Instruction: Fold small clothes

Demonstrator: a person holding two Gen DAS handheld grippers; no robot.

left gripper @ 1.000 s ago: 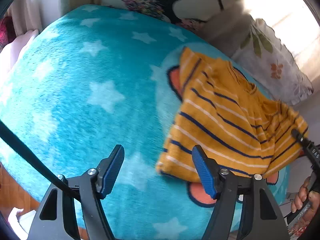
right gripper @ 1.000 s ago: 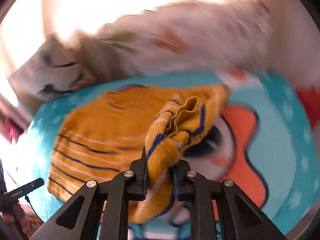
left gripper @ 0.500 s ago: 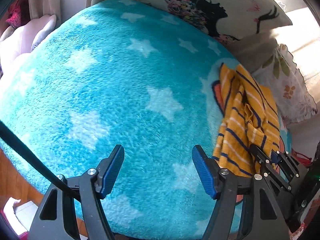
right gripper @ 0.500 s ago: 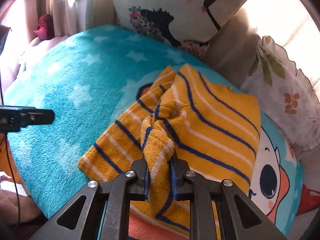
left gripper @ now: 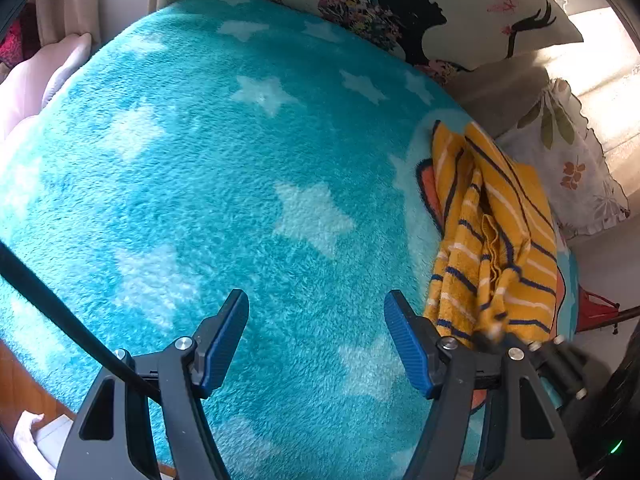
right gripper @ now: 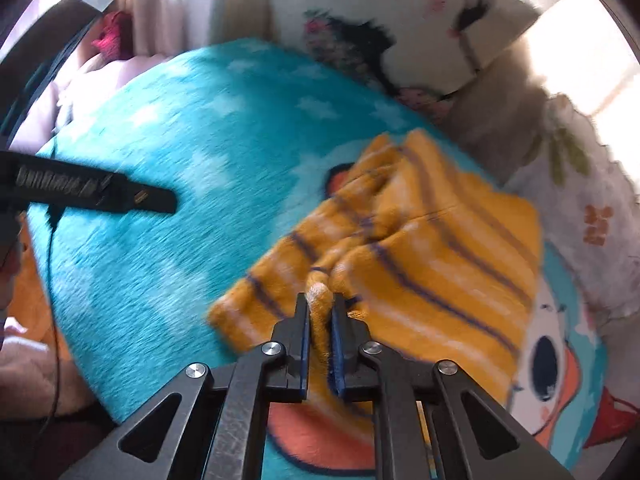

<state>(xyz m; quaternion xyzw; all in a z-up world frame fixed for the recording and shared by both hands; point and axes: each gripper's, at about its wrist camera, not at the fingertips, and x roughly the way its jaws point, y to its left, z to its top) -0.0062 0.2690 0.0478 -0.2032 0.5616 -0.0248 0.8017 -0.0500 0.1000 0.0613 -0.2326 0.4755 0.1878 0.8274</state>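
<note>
The right tongs [right gripper: 320,312], at the lower middle of the right wrist view, are closing on a bunched fold of the yellow striped top [right gripper: 432,248], which sits pinched between their blue pads. From that pinch the top spreads up and to the right across the blue star blanket [right gripper: 192,208] on the bed, rumpled and partly doubled over itself. The left tongs [left gripper: 316,340] stand wide and hold nothing, hovering over bare blanket at the lower middle of the left wrist view, with the top lying at the right edge of that frame, just beyond their right pad.

As a judgement, the folding is only begun: one part of the top seems brought over the rest, but the layers lie crooked and creased, so squaring them and making the remaining folds is still to do.

Pillows [left gripper: 460,20] line the upper right of the frame. No basket, box or other container is visible.
</note>
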